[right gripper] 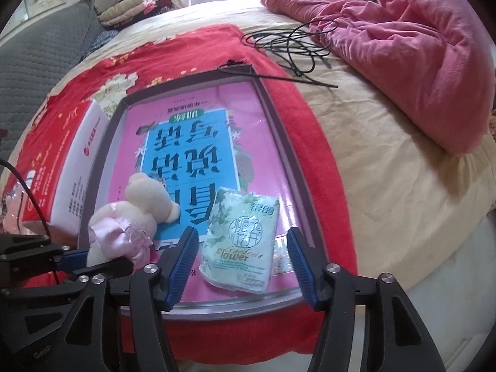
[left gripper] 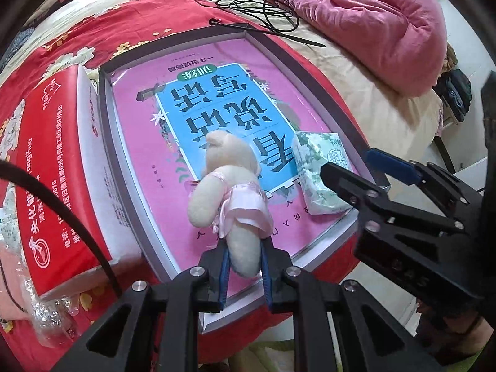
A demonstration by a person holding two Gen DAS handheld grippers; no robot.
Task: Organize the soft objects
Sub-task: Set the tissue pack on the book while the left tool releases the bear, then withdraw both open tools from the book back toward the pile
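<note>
bed with a red floral cloth carries the tray (left gripper: 107,130); left gripper (left gripper: 245,266) jaws clamp the plush bear (left gripper: 229,186) over it, right gripper (right gripper: 241,266) jaws stand apart around the tissue pack (right gripper: 240,241), likely just placed.

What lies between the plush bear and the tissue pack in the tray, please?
Only bare book cover; right wrist view shows plush bear and tissue pack apart.

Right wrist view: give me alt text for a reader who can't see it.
The right gripper hangs open over a green-white tissue pack lying between its blue pads, untouched, in a shallow tray lined with a pink book cover. At lower left the left gripper pinches a cream plush bear in a pink dress; the tray sits on a red floral cloth on a bed.
</note>
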